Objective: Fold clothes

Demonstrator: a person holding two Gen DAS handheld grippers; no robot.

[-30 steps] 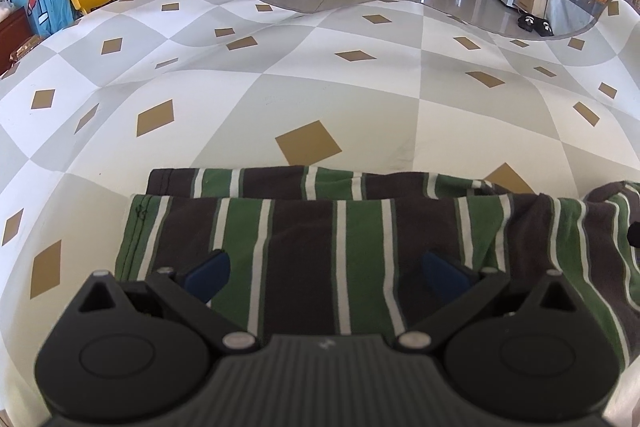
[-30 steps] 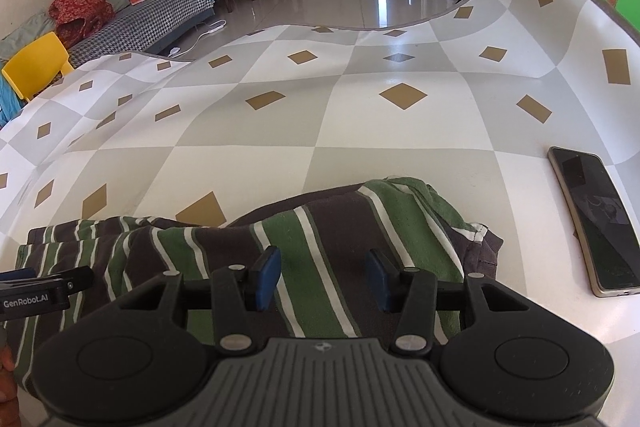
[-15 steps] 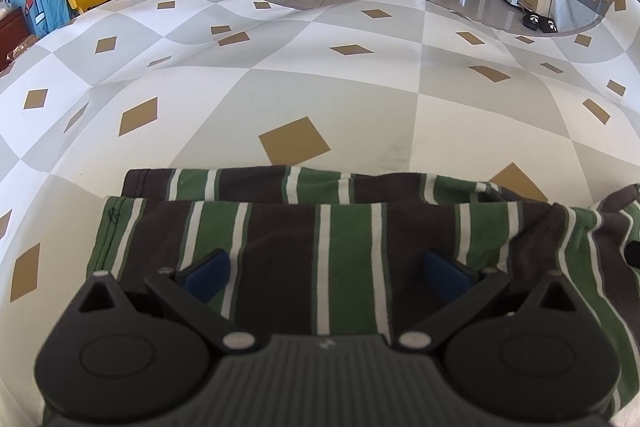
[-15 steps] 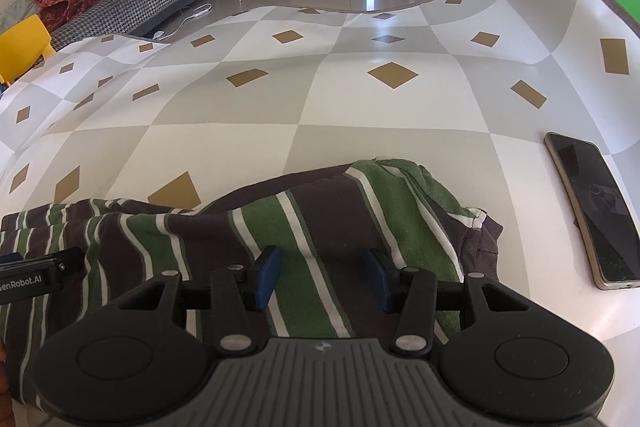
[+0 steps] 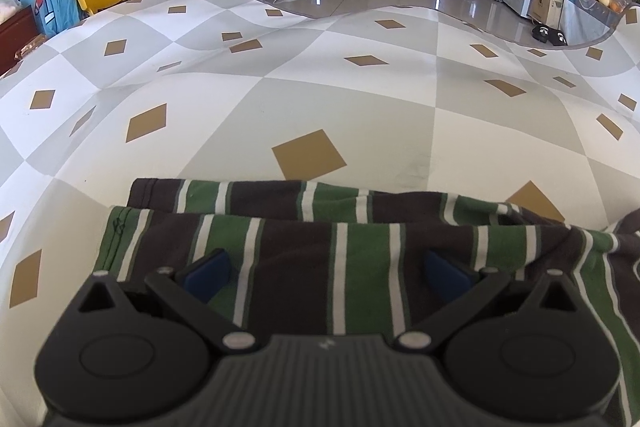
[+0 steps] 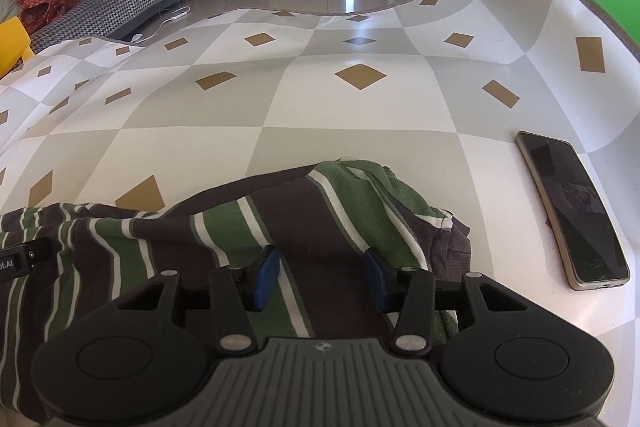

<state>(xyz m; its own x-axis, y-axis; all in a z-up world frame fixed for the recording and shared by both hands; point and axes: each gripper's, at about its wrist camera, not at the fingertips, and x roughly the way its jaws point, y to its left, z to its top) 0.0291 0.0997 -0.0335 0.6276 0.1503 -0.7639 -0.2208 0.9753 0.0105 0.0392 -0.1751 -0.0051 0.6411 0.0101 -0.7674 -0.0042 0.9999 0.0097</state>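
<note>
Both grippers, left gripper point(image 5: 326, 269) and right gripper point(image 6: 322, 277), part-open over striped garment point(image 6: 280, 223), gripping nothing; right closing slightly. Risk: bunched end near phone point(image 6: 572, 209) snagging, spoiling fold.

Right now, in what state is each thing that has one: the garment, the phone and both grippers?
Striped garment: folded over on the left, bunched and rumpled at the right end.
Phone: lying flat on the tablecloth, screen dark, apart from the garment.
Left gripper: open wide over the garment.
Right gripper: open, jaws just narrowed slightly, garment between them.
</note>
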